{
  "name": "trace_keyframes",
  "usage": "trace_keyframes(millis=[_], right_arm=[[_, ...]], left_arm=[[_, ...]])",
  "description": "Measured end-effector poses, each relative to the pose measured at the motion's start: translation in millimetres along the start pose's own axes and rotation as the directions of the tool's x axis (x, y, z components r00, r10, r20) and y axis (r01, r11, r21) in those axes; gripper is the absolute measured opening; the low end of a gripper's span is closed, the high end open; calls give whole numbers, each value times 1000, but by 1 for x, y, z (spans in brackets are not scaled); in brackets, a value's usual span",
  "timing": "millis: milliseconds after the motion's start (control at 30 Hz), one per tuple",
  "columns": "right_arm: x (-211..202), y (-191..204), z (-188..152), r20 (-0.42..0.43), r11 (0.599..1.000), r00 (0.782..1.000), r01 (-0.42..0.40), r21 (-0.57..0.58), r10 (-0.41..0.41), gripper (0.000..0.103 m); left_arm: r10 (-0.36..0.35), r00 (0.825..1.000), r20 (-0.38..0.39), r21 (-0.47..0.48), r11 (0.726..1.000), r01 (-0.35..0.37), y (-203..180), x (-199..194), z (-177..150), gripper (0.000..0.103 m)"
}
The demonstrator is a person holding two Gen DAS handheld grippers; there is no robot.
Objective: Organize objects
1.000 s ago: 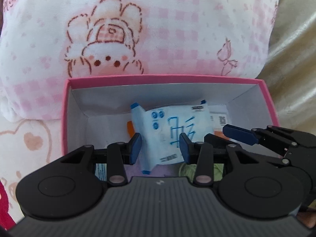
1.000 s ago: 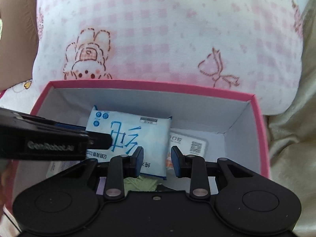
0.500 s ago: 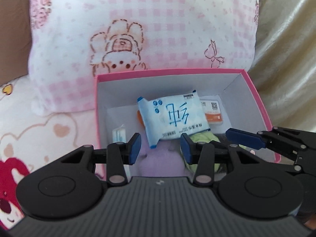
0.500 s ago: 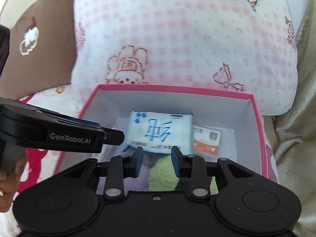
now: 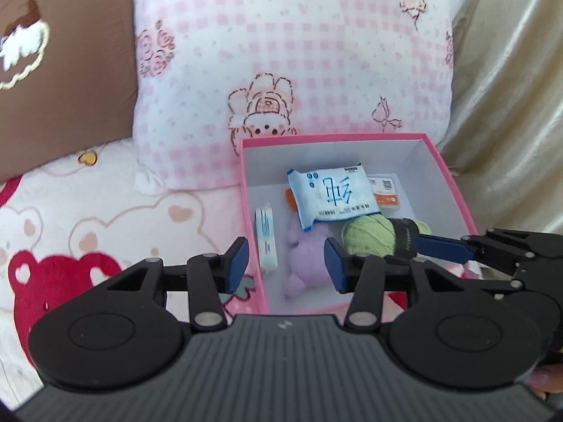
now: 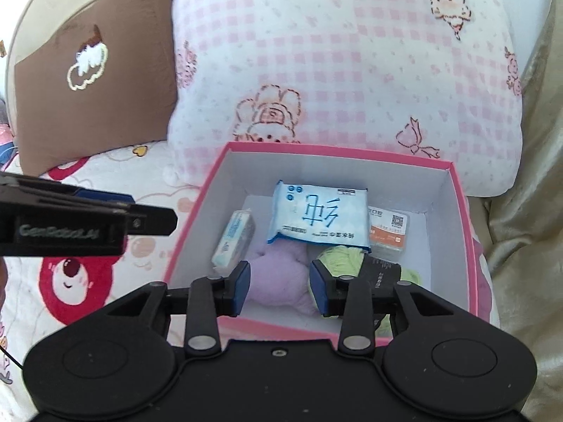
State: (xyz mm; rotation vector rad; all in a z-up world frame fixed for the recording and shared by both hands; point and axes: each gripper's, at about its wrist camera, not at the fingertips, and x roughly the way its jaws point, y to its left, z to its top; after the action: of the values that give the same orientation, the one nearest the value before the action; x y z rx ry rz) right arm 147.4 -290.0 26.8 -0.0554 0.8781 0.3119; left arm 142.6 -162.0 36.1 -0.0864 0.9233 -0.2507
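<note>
- Pink-walled box (image 6: 461,218), white inside, sits on a bear-print bed cover (image 5: 105,218) against a checked pillow (image 6: 334,70), ahead of both sets of fingers.
- Left gripper (image 5: 286,263): fingers spread, nothing between them; jaws have just been opening. Its left finger hangs outside the box's left wall.
- Right gripper (image 6: 279,286): fingers parted, empty; jaws have just been opening above the purple plush (image 6: 278,277).
- In the box: blue wipes pack (image 6: 318,216) beyond the fingers, small tissue pack (image 6: 234,237) to their left, green yarn ball (image 5: 373,234) and orange card (image 6: 388,230) to their right.
- Right view alone shows the whole brown cushion (image 6: 95,84).
- Left view alone shows a fingertip (image 5: 543,383) behind the right gripper.
</note>
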Motion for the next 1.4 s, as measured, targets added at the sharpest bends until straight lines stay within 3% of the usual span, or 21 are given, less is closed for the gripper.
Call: trace_keyframes(millis=[100,233,367,500,900,1067,1133,1300,1400], right_arm=[[-13,15,-7,2,999,1000,10,-38,-10,60],[-27,33,-16,14,997,999,30,-69,-29,63],[-39,43,-22,29,998,999,23,-53,-21,74],[-47,51,-28,29,999,999,24,-26,-23,81],[-56,68,-44,-28,998,998,56,24,-55,90],[-58,76,-48,-41,991,991,131,9,-130,92],[-58,78,-50,-57,991,989,136,0,-136,92],[-61,82,-54,-74,992,990,123,-13,-124,92],[-61,82,-55,-77,991,988,134,-6,-134,92]], left_arm=[[19,1000,16,-9,1000,-18,8,-17,-12,49],[6,1000,15,-42,999,-5,24,-34,-31,52],[46,999,15,-78,996,-44,39,-49,-50,54],[25,1000,9,-79,997,-24,43,-63,-64,57],[53,999,2,-118,992,-53,67,-79,-96,62],[68,998,-5,-140,988,-68,71,-84,-106,62],[78,997,-10,-143,987,-78,72,-84,-108,66],[95,995,-21,-138,986,-97,69,-84,-109,91],[102,994,-22,-134,985,-104,69,-86,-109,97]])
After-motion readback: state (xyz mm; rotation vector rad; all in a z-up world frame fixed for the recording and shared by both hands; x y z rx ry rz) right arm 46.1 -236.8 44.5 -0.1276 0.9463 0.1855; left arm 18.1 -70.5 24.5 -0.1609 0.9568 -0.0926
